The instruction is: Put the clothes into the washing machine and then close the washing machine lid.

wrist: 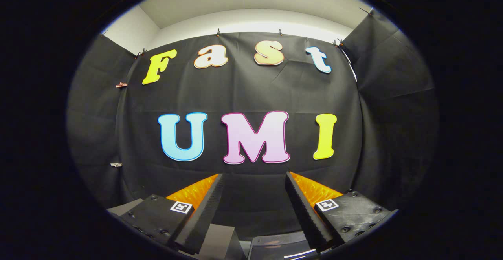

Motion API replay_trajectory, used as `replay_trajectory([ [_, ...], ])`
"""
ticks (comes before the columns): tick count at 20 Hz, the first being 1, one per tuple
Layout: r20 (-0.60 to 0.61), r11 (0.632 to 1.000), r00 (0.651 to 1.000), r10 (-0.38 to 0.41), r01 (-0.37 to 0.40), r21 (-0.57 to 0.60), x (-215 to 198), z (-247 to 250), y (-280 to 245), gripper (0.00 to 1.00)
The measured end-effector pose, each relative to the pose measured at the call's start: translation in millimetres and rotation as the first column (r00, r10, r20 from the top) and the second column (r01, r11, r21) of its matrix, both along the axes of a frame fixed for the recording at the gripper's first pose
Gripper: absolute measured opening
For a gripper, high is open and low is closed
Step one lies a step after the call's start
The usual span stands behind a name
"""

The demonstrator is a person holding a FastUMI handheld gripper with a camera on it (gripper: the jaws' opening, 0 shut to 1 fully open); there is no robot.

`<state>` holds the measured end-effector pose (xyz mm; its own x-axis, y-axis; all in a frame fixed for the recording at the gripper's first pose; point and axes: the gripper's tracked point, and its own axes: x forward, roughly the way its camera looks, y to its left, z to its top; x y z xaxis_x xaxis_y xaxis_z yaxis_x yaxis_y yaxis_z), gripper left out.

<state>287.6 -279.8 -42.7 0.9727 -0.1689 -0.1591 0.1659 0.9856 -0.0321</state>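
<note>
**Inspector:** Gripper view. The gripper (254, 181) is standing with its fingers (204, 209) spread wide apart, nothing between them, and it is pointing level at the booth's black cloth wall (251, 95).

**Assistant:** Are you seeing the clothes or the washing machine?

**Inspector:** I am not finding any garment. Below the fingers, a grey surface (220, 240) and a darker rounded edge with a pale glint (283, 248) are peeking in; I cannot tell whether either belongs to the machine. So I cannot say where the clothes are lying, or whether the lid is up or down.

**Assistant:** Then the stage of the job?

**Inspector:** This scene is fitting both ends: clothes waiting out of frame, or clothes inside under a closed lid. I am recording it as unsettled.

**Assistant:** Handling notes, at least?

**Inspector:** As a judgement only: clothing is being treated as light, soft and limp, sagging from wherever it is pinched. I am advising a grip on a bunched fold rather than a single layer, so that it is not slipping free. A lid is stiff and wants pushing near its free edge.
</note>
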Motion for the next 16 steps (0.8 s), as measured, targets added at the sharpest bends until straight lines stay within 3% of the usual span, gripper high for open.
replay_trajectory([
  [5, -0.007, 0.995, 0.999, -0.036, 0.036, 0.09, 1.2, 8.4, -1.5, 0.98],
  [16, -0.031, 1.0, 0.999, 0.021, -0.021, 0.023, -16.6, 8.9, 10.7, 0.99],
])
